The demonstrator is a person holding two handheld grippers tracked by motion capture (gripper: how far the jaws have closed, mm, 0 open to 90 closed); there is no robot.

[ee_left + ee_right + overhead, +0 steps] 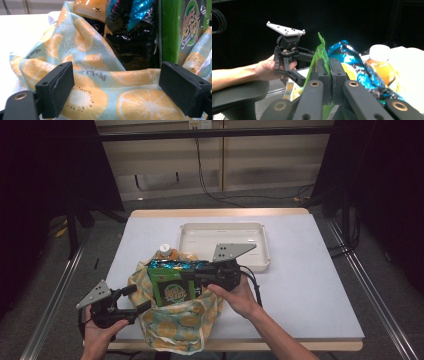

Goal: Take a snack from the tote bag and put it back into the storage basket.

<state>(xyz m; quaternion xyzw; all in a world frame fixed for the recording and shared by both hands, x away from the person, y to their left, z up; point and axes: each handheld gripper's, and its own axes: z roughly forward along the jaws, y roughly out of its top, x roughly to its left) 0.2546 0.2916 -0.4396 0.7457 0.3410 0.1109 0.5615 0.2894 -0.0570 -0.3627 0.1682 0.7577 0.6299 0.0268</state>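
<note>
The right gripper view shows jaws pinching the green packet [320,53], hidden from above.

Even overhead light leaves the white desk [310,285] bright while the surrounding room falls dark. Both gripper views are soft, with glare on the foil snack bag [140,10].

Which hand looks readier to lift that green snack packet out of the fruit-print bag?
The right. Its gripper is already shut on the green packet top edge. The left gripper stands open at the fruit-print bag near edge, holding nothing, so it could at most steady the bag.
</note>
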